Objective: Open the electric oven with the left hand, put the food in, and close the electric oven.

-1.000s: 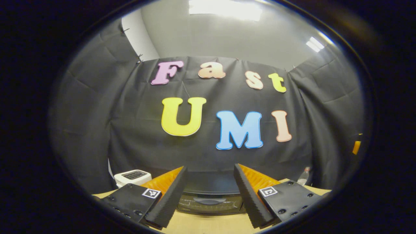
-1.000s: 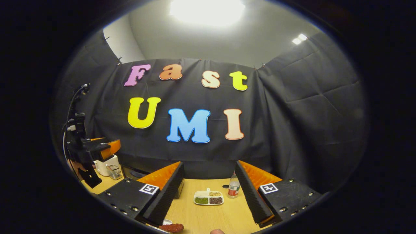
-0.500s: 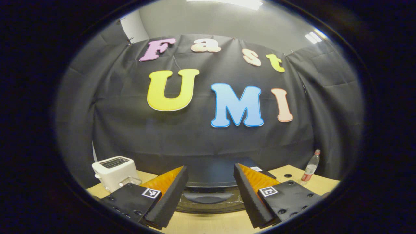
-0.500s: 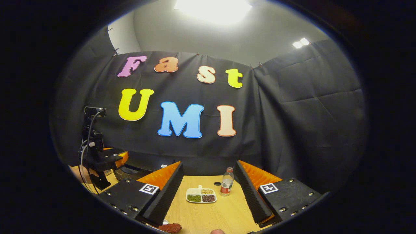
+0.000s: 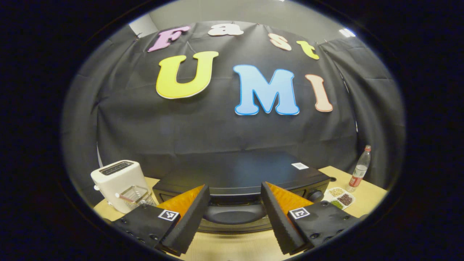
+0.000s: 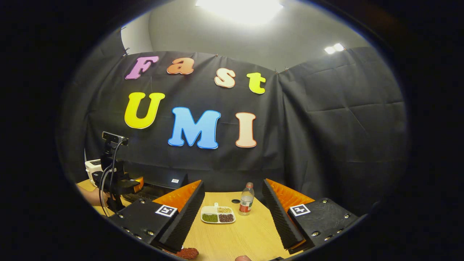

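Observation:
A black electric oven (image 5: 239,174) stands shut on the wooden table, with its curved door handle (image 5: 232,214) low in the left gripper view. My left gripper (image 5: 232,214) is open just in front of that handle, a finger to each side, not touching it. The right gripper view shows the oven (image 6: 159,183) at the left with the left gripper (image 6: 117,183) and a hand in front of it. My right gripper (image 6: 232,217) hangs open over the table. A reddish-brown piece of food (image 6: 186,252) lies at the bottom edge, below its left finger.
A white toaster (image 5: 117,185) and a clear glass cup (image 5: 136,195) stand left of the oven. A white divided dish of beans (image 6: 217,214) and a small plastic bottle (image 6: 246,203) sit on the table (image 6: 243,235) to the oven's right. Black cloth walls close the back.
The left gripper has dropped and closed in on the oven, whose top and handle now show large. The right gripper view has tipped down slightly; both grippers stay open.

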The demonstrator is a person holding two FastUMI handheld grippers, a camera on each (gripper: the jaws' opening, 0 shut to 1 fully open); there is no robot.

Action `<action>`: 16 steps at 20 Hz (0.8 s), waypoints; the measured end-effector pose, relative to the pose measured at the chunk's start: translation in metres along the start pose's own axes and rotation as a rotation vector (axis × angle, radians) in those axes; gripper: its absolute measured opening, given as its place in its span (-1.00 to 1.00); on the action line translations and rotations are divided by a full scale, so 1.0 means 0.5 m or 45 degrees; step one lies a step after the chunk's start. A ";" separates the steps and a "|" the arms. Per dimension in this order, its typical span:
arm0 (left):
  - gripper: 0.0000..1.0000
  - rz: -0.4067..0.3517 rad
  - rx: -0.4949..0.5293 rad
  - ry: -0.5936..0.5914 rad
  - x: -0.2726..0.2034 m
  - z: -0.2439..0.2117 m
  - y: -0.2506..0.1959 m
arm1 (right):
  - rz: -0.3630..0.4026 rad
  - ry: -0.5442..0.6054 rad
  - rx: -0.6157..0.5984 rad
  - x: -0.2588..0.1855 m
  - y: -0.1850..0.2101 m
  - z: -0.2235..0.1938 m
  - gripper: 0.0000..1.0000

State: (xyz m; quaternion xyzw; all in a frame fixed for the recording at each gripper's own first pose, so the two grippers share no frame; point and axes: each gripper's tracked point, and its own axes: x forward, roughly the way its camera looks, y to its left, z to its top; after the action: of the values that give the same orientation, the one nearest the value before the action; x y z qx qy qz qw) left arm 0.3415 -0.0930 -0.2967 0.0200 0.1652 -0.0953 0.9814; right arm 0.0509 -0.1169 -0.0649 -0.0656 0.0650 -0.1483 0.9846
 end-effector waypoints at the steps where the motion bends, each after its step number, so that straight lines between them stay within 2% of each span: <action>1: 0.96 0.011 0.000 0.016 0.001 -0.012 0.005 | -0.002 0.000 -0.004 0.002 -0.003 -0.001 0.94; 2: 0.82 0.025 0.000 0.043 0.004 -0.027 0.011 | -0.004 0.000 -0.008 0.002 -0.005 -0.001 0.94; 5: 0.96 0.041 0.037 0.031 -0.005 -0.028 0.008 | -0.007 0.005 -0.019 0.005 -0.011 -0.002 0.97; 10: 0.94 0.052 0.033 -0.011 -0.048 -0.040 0.004 | 0.004 0.006 -0.020 0.003 -0.020 -0.003 0.94; 16: 0.91 0.044 0.019 0.014 -0.106 -0.075 -0.001 | 0.055 0.008 -0.027 0.005 -0.009 -0.005 0.94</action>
State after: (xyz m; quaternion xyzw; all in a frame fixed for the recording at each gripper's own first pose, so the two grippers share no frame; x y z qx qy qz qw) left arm 0.2801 -0.0810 -0.3144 0.0306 0.1693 -0.0794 0.9819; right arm 0.0519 -0.1222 -0.0669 -0.0743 0.0712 -0.1266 0.9866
